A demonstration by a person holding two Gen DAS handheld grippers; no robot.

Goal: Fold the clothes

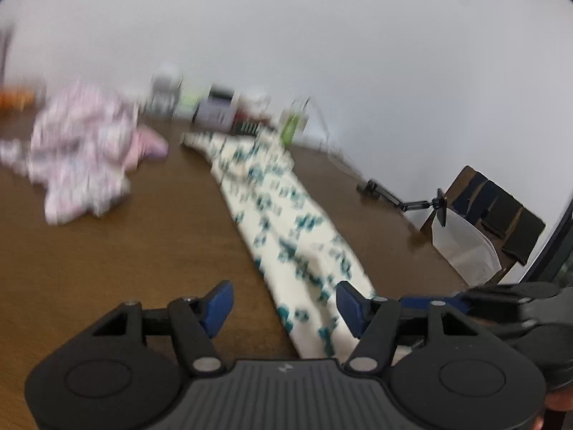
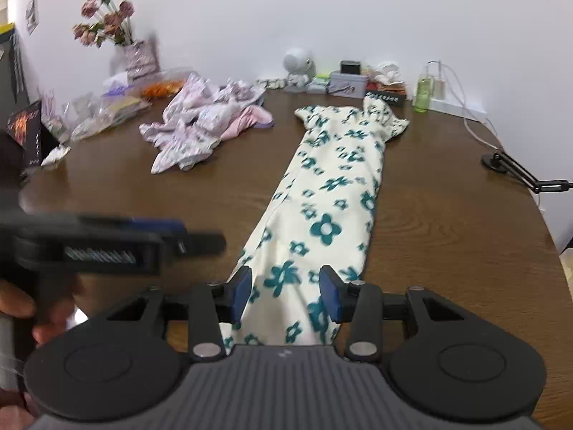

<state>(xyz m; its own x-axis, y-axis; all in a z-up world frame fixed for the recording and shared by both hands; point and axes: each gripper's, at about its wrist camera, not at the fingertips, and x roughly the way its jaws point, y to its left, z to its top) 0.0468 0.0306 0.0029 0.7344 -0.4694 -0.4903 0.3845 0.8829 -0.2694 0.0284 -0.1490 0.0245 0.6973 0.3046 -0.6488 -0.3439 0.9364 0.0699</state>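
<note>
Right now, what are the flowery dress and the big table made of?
The floral dress looks like soft, matte woven fabric: it drapes and creases. The table looks like wood or wood veneer with a slight sheen: brown grain rings show.

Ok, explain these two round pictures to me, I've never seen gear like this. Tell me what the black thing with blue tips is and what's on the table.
Each picture comes from a fisheye camera mounted on a hand-held gripper, looking forward along its two blue-tipped fingers. A person holds one in each hand. One view is from the left gripper, the other from the right gripper. Both are open and hold nothing.

On the brown table lies a long cream dress with teal flowers, already folded into a narrow strip; both grippers sit at its near end. To its left is a crumpled pink and white garment. Along the back wall stand a vase of flowers, a green bottle and small clutter.
</note>
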